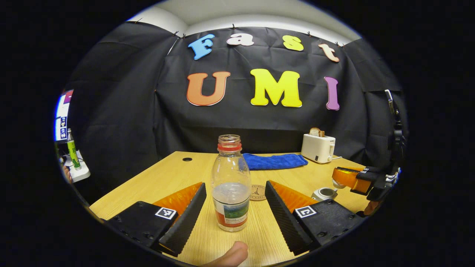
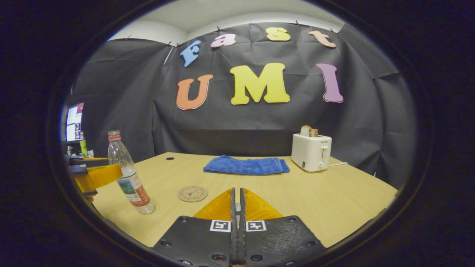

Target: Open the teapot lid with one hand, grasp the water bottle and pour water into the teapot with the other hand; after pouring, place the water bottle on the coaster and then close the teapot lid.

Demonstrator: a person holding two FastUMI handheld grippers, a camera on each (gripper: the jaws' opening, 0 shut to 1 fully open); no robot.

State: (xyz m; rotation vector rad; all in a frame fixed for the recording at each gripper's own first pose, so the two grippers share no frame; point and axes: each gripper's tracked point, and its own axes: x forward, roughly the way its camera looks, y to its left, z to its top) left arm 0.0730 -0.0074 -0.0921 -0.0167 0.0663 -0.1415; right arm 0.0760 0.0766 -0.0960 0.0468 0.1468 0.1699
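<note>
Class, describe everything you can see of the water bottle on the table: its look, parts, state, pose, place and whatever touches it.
The water bottle is clear plastic with a red neck ring and a printed label band around its lower body. Its cap is off and the mouth is open. It holds water to roughly mid-height. It stands upright on the wooden table, between the open fingers of the left gripper, which do not touch it. The round coaster lies just behind it.
</note>
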